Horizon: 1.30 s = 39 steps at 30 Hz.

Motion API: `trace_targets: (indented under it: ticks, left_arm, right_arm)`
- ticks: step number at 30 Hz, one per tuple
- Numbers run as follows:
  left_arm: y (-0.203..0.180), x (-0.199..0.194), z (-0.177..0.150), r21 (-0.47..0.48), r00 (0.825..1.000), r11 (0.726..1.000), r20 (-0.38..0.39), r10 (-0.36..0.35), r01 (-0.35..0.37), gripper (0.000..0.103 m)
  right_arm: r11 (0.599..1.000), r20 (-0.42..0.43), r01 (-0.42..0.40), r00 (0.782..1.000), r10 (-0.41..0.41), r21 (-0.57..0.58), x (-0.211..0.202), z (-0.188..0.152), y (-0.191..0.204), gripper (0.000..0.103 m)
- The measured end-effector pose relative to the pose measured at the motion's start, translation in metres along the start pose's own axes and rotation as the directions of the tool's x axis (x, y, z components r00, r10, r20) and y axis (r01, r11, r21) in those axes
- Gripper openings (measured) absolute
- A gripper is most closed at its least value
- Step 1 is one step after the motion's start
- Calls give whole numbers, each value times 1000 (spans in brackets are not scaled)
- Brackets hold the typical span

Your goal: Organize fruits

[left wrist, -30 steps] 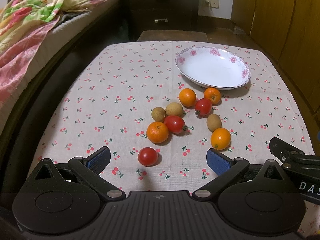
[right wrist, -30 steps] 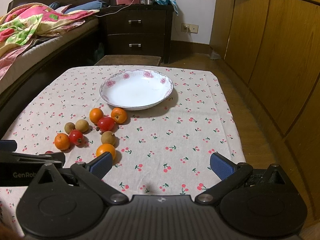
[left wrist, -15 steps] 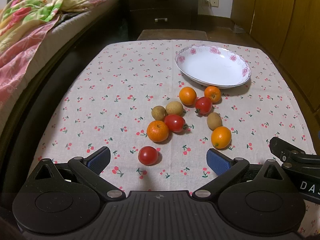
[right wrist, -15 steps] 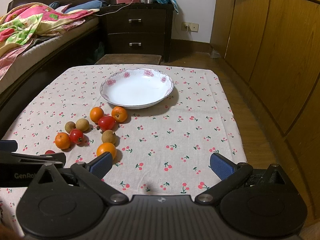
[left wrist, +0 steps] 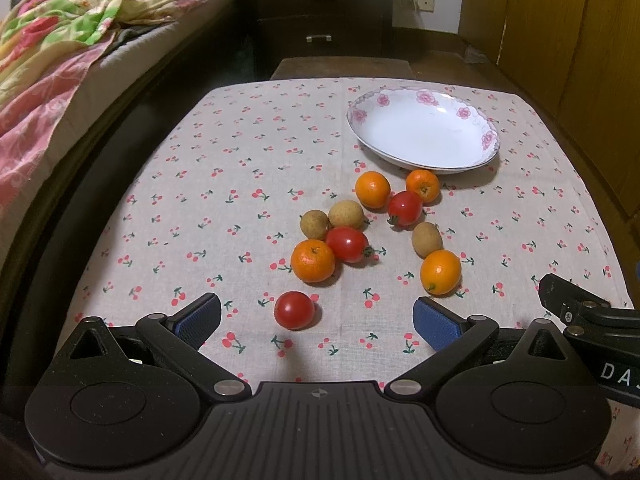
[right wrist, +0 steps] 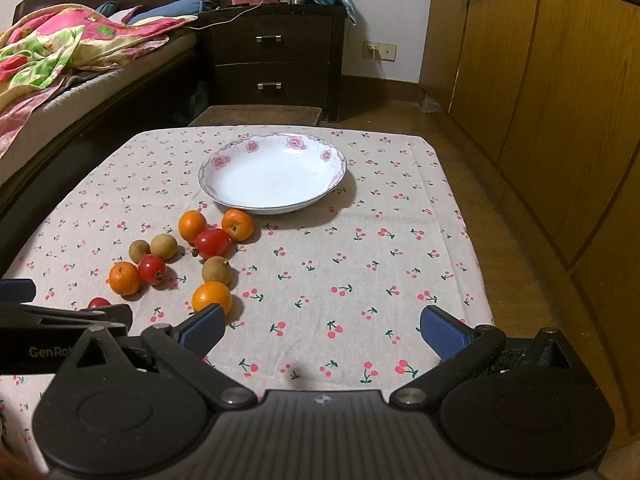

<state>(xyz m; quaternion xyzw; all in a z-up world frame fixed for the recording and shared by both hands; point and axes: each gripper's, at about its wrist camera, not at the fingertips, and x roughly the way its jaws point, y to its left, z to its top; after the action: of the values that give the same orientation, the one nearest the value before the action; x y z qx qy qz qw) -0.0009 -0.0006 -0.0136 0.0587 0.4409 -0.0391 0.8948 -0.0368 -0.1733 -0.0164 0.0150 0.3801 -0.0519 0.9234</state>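
Open cloth on the flanks, fruit crowding the middle

The tablecloth [right wrist: 380,264] lies bare right of the fruit cluster [right wrist: 188,256] and plate [right wrist: 272,204]; its left half is bare too, while the lone tomato [left wrist: 294,310] sits between the left gripper [left wrist: 316,316]'s spread fingers.

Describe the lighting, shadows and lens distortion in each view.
Left wrist view: warm indoor light, small glare spot on the plate, short shadows right of the nearest tomato; the tablecloth edges bow from the fisheye. Right wrist view: the plate's shadow falls right, wardrobe doors curve, corners go dark.
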Motion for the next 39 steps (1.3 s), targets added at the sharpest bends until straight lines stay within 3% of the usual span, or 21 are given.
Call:
trace_targets:
  ticks: [18,22,24,29,34,39]
  left_arm:
    - [4,-22,10,-2,996,998,64,-61,62,103]
    - [7,-19,9,-17,993,994,59,-103,105,103]
    - [10,-17,8,-17,994,996,58,-91,92,103]
    - [18,-5,13,-1,999,1000,33,-31,31,98]
    - [19,15,17,29,999,999,-32,-22,23,91]
    - [25,24,26,26,999,999,-41,-21,22,90]
  right_arm:
    - [993,54,89,995,-85,-76,-39,13,13,103]
    - [993,57,78,996,-73,-85,-38,13,9,103]
    - [993,47,83,996,-79,-88,-31,11,6,103]
    - [995,-17,26,999,-28,-101,-3,8,-2,98]
    - [991,-51,-108,993,104,-77,20,16,0,95]
    - [968,-66,-200,979,192,-149,33,23,23,89]
